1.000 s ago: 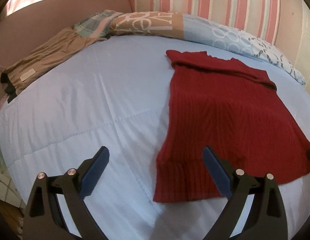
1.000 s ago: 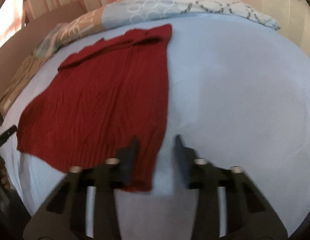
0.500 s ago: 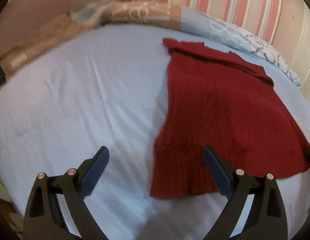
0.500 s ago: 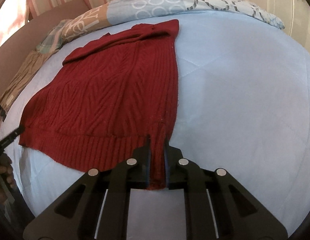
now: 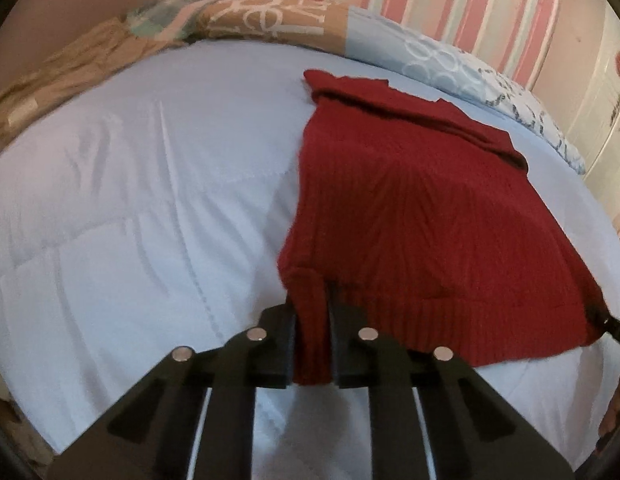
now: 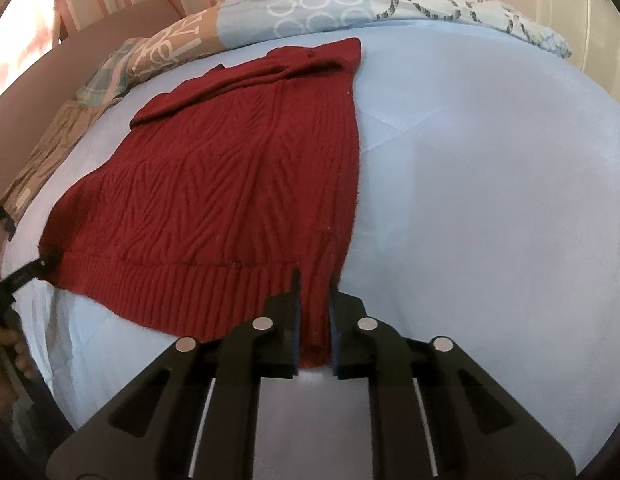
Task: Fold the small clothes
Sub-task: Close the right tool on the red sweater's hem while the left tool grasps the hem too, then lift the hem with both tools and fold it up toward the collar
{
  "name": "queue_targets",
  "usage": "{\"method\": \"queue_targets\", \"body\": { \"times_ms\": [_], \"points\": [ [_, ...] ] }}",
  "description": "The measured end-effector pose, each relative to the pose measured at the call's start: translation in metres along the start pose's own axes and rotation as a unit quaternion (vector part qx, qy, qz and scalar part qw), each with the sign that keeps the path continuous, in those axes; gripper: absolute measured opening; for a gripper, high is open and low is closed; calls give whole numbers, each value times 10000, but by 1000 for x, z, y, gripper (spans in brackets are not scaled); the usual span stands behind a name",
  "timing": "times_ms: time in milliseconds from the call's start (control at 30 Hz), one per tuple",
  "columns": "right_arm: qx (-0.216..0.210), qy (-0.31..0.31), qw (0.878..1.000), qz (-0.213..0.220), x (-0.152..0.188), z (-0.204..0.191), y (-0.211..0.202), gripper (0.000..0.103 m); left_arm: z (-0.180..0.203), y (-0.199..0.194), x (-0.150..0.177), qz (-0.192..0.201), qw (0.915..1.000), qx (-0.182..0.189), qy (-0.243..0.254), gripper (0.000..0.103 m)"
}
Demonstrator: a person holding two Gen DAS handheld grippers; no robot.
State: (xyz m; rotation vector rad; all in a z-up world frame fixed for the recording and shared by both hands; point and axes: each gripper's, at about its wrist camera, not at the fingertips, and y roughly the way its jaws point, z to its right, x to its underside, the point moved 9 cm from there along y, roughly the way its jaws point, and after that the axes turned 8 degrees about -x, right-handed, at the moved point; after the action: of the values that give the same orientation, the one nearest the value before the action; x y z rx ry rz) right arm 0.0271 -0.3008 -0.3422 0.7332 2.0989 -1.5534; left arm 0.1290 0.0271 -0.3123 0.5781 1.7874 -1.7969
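left gripper (image 5: 312, 312): clamped on red sweater (image 5: 409, 208) hem corner | right gripper (image 6: 314, 298): clamped on opposite corner | bed (image 6: 489, 200): sweater flat

Red ribbed knit sweater (image 5: 409, 216), flat on bed, both hem corners pinched

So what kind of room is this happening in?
Most likely a bedroom. A red knitted garment lies spread on a bed with a pale blue quilt, patterned pillows line the far edge, and pink striped wallpaper rises behind them.
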Motion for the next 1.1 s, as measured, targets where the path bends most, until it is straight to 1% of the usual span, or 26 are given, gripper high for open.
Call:
{"method": "queue_targets", "body": {
  "times_ms": [100,200,300,467,567,733,933,1100],
  "points": [
    [-25,40,10000,45,0,1,-6,9,1,-10,-4,116,9997,-58,189,10],
    [5,-22,10000,87,-1,-2,-15,9,-2,-22,-8,188,9997,-70,138,10],
    [8,-109,9997,198,-2,-7,-30,8,-3,-35,-10,272,9994,-100,201,10],
    [-71,-245,9989,395,-2,-22,-61,8,-12,-60,-13,383,9992,-88,91,10],
    [-151,-265,9983,498,3,-32,-82,8,-19,-76,-12,448,9989,-99,70,10],
    [-227,-190,9979,574,21,-40,-103,8,-34,-100,4,433,9989,-146,55,10],
    [-286,-134,9976,608,40,-50,-121,8,-45,-118,21,405,9990,-207,26,10],
    [-195,-336,9971,655,49,-63,-137,8,-52,-139,24,583,9978,-300,67,10]
  ]
}}
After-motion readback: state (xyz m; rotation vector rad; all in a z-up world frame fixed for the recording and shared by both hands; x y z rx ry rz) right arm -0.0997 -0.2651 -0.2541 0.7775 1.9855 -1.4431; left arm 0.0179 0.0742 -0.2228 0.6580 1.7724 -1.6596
